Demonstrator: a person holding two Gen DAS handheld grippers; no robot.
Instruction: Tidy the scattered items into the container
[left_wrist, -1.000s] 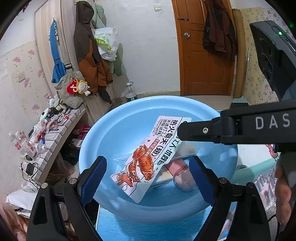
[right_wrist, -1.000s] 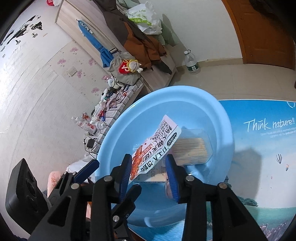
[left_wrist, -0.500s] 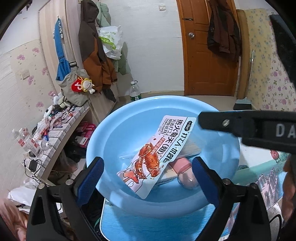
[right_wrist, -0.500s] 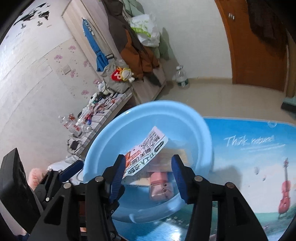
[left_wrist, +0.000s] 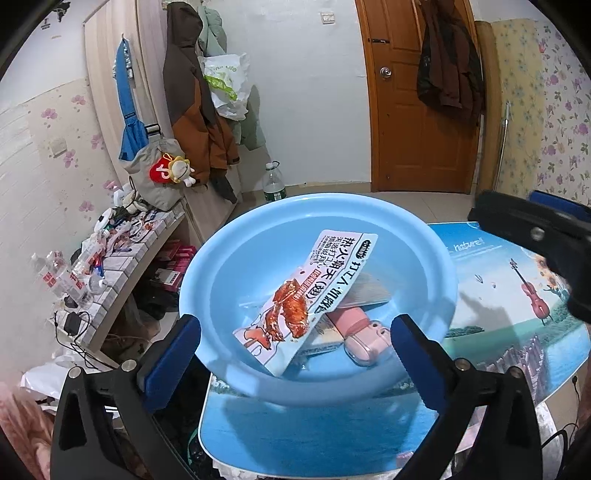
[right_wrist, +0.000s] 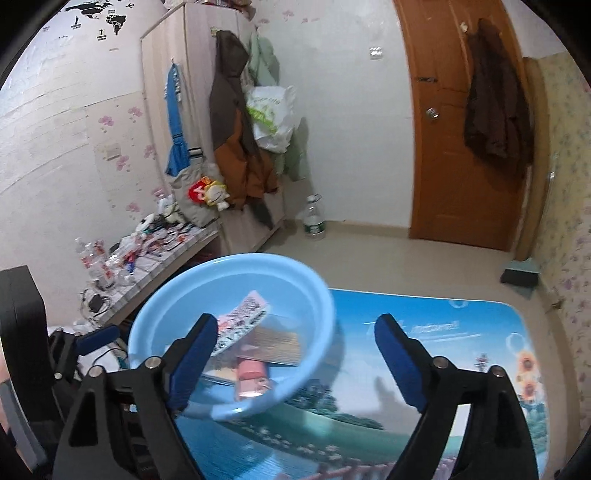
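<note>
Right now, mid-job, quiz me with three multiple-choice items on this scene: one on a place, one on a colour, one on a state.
1. Where does the snack packet lie?
A. on the floor
B. in the basin
C. on the shelf

2. What colour is the basin?
A. light blue
B. red
C. green

3. How is the right gripper?
A. clamped on the packet
B. gripping the basin rim
C. jaws apart, holding nothing

Answers: 1 B, the packet rests inside the basin on the pink item. 2 A, its wall is light blue. 3 C, its jaws are opening with nothing gripped.
</note>
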